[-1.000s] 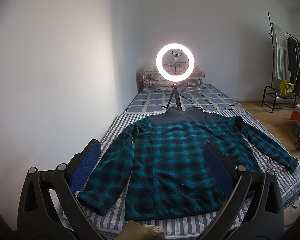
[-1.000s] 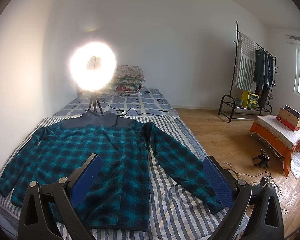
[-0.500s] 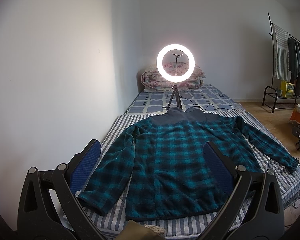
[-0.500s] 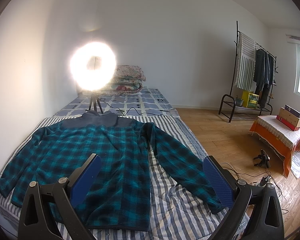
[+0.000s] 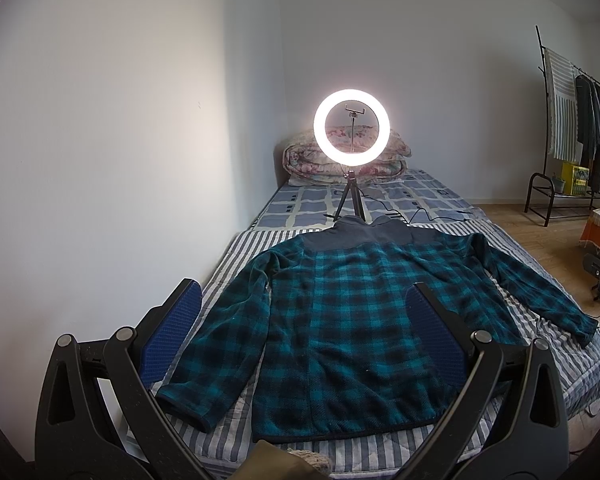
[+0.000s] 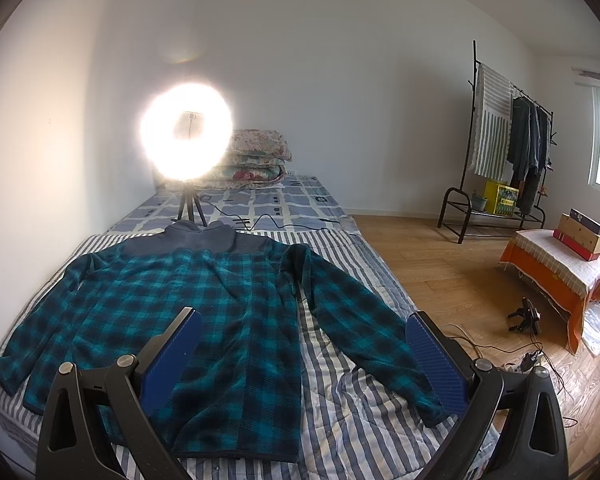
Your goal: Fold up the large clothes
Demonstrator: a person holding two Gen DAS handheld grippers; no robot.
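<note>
— The plaid jacket (image 5: 352,320): where is it?
— Flat on the striped bed (image 5: 236,248), sleeves spread, collar toward the ring light (image 5: 352,126).
— And each hand-held gripper?
— Left hand-held gripper (image 5: 304,332) and right hand-held gripper (image 6: 304,354) both hover above it, fingers apart, holding nothing.

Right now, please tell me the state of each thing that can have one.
plaid jacket: spread flat on the bed, sleeves out, unfolded
ring light: switched on
left gripper: open, empty
right gripper: open, empty
quilt: folded, at the bed's far end
</note>
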